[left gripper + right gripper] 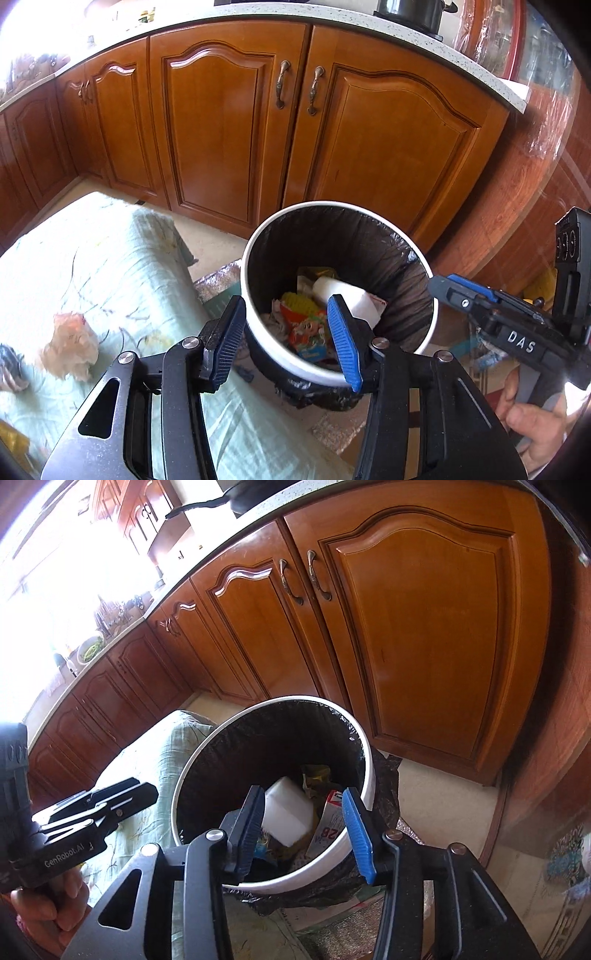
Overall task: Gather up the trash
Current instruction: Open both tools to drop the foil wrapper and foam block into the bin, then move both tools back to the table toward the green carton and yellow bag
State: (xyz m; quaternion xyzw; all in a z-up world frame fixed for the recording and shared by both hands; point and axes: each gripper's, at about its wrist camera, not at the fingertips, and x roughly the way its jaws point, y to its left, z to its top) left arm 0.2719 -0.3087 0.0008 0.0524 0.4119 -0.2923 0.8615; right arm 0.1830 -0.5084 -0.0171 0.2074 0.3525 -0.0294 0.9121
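A white trash bin (258,334) with a black liner stands on the floor beside a table with a pale green cloth (122,266). It holds a white carton (354,299) and colourful wrappers (306,328). My left gripper (286,338) is open and empty over the bin's near rim. My right gripper (304,832) is open and empty above the bin (364,805), over the white carton (288,814). A crumpled pinkish wrapper (72,345) lies on the cloth at the left. The right gripper also shows in the left wrist view (448,286).
Wooden kitchen cabinets (229,136) with a light countertop (229,18) stand behind the bin. A dark crumpled item (9,369) and something yellow (11,441) lie at the cloth's left edge. A mat (332,934) lies under the bin. The left gripper shows in the right wrist view (142,794).
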